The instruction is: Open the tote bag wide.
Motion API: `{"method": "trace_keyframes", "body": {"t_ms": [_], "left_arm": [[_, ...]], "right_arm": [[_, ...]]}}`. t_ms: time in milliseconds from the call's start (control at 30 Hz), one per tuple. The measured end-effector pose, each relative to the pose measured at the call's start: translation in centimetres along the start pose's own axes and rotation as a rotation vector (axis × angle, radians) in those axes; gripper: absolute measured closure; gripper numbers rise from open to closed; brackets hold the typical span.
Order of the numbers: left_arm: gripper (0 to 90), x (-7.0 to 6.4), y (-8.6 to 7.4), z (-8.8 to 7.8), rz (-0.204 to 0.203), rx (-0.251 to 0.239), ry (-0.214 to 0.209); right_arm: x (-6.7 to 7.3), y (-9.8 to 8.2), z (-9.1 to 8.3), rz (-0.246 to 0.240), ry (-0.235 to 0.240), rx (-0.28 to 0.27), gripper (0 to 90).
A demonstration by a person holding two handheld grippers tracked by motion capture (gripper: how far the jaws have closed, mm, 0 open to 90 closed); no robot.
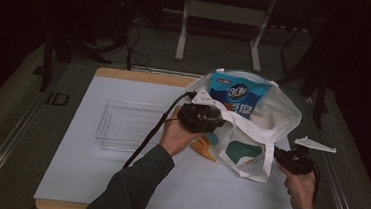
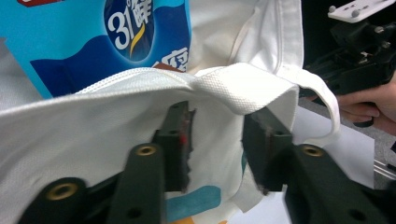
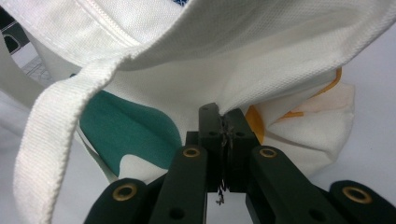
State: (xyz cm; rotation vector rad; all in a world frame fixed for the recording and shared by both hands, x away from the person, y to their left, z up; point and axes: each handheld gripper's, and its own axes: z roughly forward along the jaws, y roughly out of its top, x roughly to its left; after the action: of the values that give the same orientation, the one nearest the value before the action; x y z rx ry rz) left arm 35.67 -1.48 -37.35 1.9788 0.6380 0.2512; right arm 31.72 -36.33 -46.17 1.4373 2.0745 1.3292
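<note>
Bags: one white tote bag [image 1: 264, 126] on the table mat [image 1: 117, 179] | inside: one blue packet [image 1: 239, 94] | your right gripper [image 3: 223, 135] clamped shut on its cloth | your left gripper [image 2: 217, 140] parted, rim cloth between unpinched | trays: one clear tray [image 1: 126, 125] left of bag

The person wears dark grey-green long sleeves [image 1: 132, 185]. Each hand carries black tongs: the left tongs [image 1: 203, 117] trail a thick black cable [image 1: 154, 129] and bear a grey three-cornered plate [image 1: 203, 97]; the right tongs [image 1: 292, 159] bear one too. Brass-ringed screw holes [image 3: 191, 152] stud the black jaw arms.
</note>
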Motion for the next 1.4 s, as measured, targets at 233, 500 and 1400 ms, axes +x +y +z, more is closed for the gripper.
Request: {"method": "trace_keyframes", "body": {"t_ms": [233,500,1400], "left_arm": [[72.0,-0.6,0.0,0.5,0.017,0.018,0.009],[64.3,0.4,-0.7,-1.2,0.005,-0.002,0.066],[38.3,1.7,1.9,-3.6,0.284,-0.047,0.131]], "right_arm": [[-0.1,-0.1,0.0,-0.001,-0.001,0.000,88.1],[-0.1,-0.1,0.0,-0.002,0.000,0.000,88.0],[-0.1,-0.2,0.0,0.000,0.000,-0.001,87.9]]}}
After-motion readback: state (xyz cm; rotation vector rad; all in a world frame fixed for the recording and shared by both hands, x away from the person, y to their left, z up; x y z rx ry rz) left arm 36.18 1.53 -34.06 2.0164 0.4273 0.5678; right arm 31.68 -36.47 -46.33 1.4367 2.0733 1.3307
